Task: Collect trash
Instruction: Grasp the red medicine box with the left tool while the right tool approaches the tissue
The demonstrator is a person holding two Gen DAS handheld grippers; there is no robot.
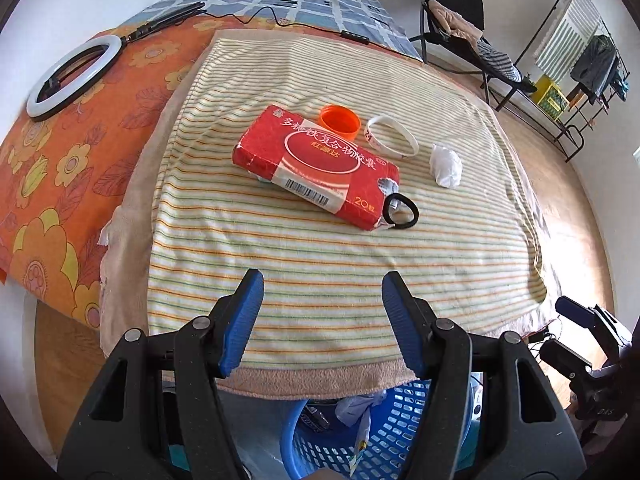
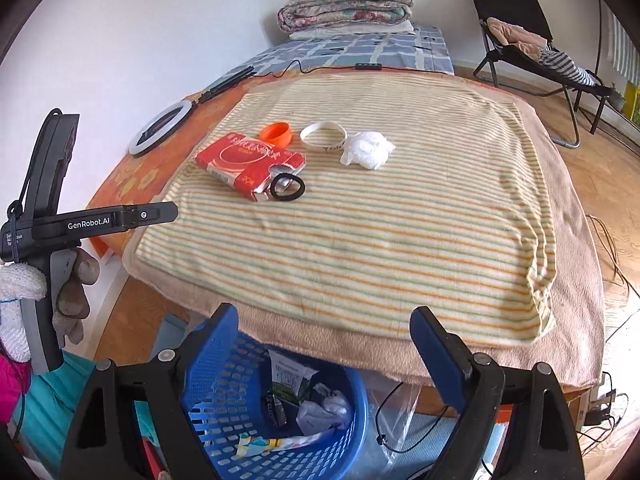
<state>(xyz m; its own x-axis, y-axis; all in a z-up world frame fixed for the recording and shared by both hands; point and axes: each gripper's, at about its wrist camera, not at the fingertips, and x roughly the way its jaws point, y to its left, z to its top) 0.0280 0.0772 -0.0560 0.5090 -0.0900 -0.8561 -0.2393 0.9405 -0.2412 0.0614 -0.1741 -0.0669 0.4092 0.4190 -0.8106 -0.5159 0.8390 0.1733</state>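
Note:
On the striped blanket (image 1: 320,248) lie a red box (image 1: 316,160) (image 2: 250,162), an orange cap (image 1: 340,120) (image 2: 276,133), a white wristband (image 1: 374,136) (image 2: 330,146), a black hair tie (image 1: 414,212) (image 2: 286,198) against the box's torn end, and a crumpled white tissue (image 1: 446,166) (image 2: 368,150). Below the blanket's near edge stands a blue basket (image 1: 400,428) (image 2: 224,400) holding wrappers and tissue. My left gripper (image 1: 323,280) hangs open over the near blanket, nothing between its fingers. My right gripper (image 2: 324,312) is open and empty above the basket.
A ring light (image 1: 72,76) (image 2: 160,128) and its cable lie on the orange floral cloth at the left. A folded quilt (image 2: 346,4) sits at the far end. A black chair (image 2: 516,28) and a drying rack (image 1: 576,56) stand on the wooden floor to the right.

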